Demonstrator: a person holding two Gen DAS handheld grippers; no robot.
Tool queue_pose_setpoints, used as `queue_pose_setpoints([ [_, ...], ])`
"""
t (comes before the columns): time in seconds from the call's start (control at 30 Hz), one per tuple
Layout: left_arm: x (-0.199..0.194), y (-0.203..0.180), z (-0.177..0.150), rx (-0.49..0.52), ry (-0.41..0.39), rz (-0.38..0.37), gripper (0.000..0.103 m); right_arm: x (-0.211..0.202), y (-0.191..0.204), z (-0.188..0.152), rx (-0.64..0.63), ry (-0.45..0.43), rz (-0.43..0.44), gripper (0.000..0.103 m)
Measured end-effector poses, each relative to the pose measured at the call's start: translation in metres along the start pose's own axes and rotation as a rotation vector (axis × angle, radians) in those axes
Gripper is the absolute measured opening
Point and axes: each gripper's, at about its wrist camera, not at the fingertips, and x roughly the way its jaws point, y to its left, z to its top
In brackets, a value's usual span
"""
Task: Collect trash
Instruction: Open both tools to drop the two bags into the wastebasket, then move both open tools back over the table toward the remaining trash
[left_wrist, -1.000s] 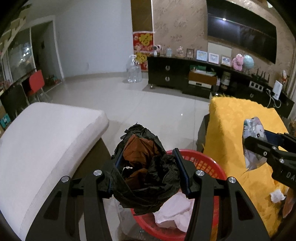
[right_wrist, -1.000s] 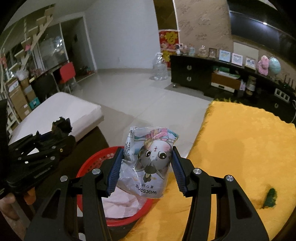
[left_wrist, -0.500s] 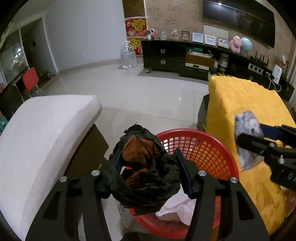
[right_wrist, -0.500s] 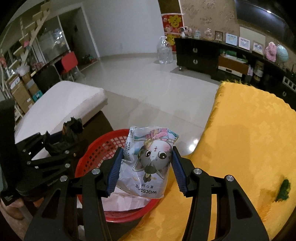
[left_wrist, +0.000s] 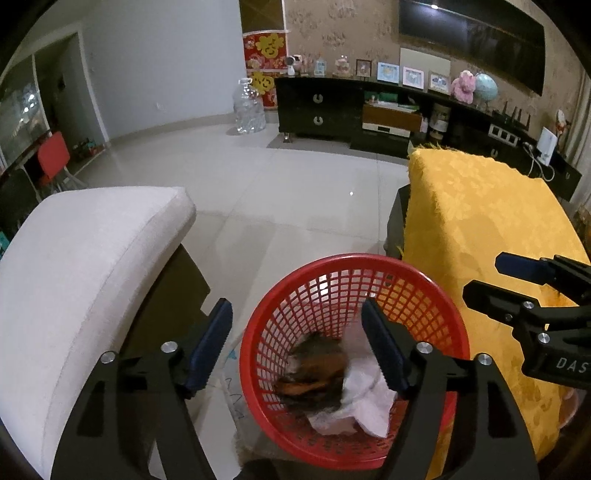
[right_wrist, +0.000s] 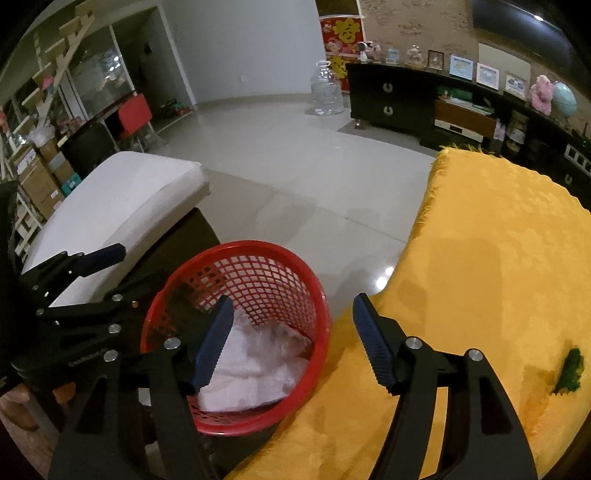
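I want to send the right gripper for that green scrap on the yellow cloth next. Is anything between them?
Nothing visible. The right gripper is open and empty over the cloth's edge beside the red basket, and only bare yellow cloth lies between it and the green scrap.

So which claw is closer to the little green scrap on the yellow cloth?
Right. The right gripper hangs open at the cloth's edge, with the little green scrap just off to its right. The left gripper is open over the round red plastic basket, farther away.

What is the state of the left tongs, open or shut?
Open: the left tongs stand spread and empty above the red plastic mesh basket, with trash inside.
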Motion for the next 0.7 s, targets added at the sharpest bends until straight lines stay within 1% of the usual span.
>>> queue_pose_setpoints([
  [0.17, -0.004, 0.000, 0.003, -0.020, -0.013, -0.011, 0.078, -0.005, -0.008, -0.001, 0.009, -0.012, -0.017, 0.065],
  [0.43, -0.013, -0.003, 0.008, -0.037, -0.046, -0.022, 0.078, -0.018, -0.010, -0.004, -0.013, -0.046, -0.065, 0.065],
  [0.7, -0.021, -0.012, 0.012, -0.042, -0.076, -0.042, 0.078, -0.039, -0.015, -0.010, -0.060, -0.087, -0.143, 0.066],
])
